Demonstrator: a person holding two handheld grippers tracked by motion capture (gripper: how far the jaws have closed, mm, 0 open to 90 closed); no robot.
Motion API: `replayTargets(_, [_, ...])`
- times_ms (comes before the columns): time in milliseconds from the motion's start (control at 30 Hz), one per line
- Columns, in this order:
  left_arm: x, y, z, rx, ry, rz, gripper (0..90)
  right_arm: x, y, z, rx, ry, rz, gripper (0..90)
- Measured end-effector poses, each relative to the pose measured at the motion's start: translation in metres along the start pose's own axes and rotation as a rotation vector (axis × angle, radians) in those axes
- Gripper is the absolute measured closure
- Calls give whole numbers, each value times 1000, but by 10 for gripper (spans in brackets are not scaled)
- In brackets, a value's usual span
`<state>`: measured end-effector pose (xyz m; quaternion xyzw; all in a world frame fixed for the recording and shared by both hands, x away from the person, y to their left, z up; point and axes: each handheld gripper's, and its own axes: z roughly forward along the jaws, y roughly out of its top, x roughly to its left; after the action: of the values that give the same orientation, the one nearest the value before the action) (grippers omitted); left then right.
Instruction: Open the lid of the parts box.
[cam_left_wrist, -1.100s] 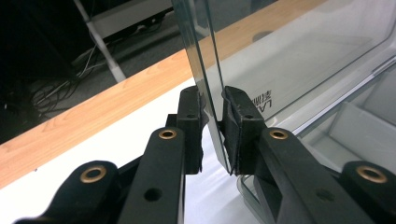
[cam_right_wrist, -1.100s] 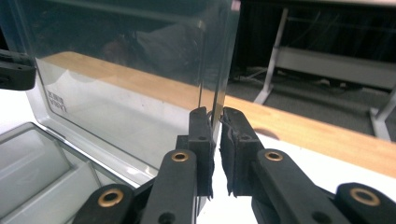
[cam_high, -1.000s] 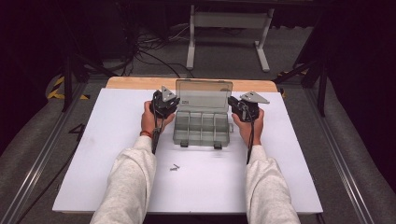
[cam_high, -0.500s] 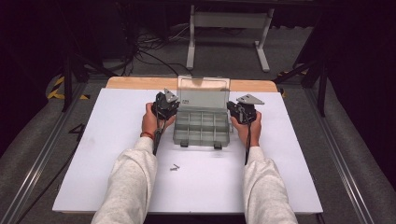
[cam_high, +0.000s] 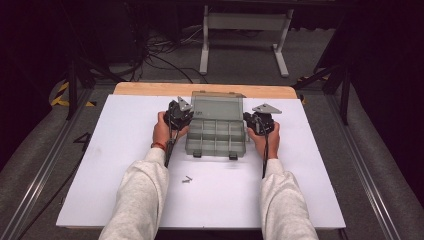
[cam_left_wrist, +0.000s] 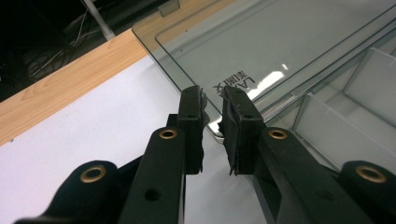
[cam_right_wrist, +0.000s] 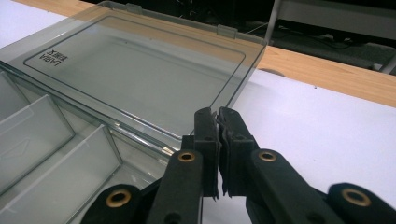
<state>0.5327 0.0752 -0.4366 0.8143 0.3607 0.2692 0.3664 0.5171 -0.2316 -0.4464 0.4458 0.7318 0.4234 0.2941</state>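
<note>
A clear plastic compartment box (cam_high: 216, 140) sits mid-table with its lid (cam_high: 218, 106) swung back and its compartments empty. My left gripper (cam_high: 186, 119) is at the lid's left near corner. Its jaws stand a narrow gap apart (cam_left_wrist: 212, 100) and the lid's corner (cam_left_wrist: 205, 56) runs in between the tips, which seem to pinch it. My right gripper (cam_high: 248, 120) is at the lid's right edge. Its jaws have just been closing and now stand almost together (cam_right_wrist: 218, 112), their tips at the lid's edge (cam_right_wrist: 233, 84). Whether that edge is caught I cannot tell.
Two small screws (cam_high: 187, 179) lie on the white tabletop (cam_high: 125, 165) in front of the box. A wooden strip (cam_high: 150, 89) runs along the far edge. A metal stand (cam_high: 240, 30) and cables are on the floor beyond.
The lid has tipped farther back and now lies lower behind the box. Both hands have stayed beside the box.
</note>
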Motion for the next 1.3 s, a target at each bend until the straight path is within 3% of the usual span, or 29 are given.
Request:
replayTargets(133, [1,0,-2,2,-9,3,766,1,1,-3,-3,4,-6,868])
replayTargets(233, [4,0,-12,-19,-29,33,751,3,3,-8,-10,24,-19,857])
replayTargets(367, [8,-1,-21,-40,-43,41,731,7,3,-15,-23,50,-45,848])
replayTargets(600, [4,0,-37,-81,-67,103,712,4,3,-27,-45,69,-62,839])
replayTargets(700, [3,0,-48,-111,-89,122,698,5,4,-36,-57,82,-95,832])
replayTargets(733, [2,-1,-53,-115,-93,151,685,7,4,-41,-66,90,-108,831])
replayTargets(833, [0,-3,-64,-131,-98,179,672,10,4,-50,-71,104,-141,819])
replayTargets(1067, [-2,-9,-86,-170,-118,211,626,17,4,-70,-111,160,-181,797])
replayTargets(1300, [-5,-22,-110,-221,-138,244,538,22,2,-86,-145,206,-192,763])
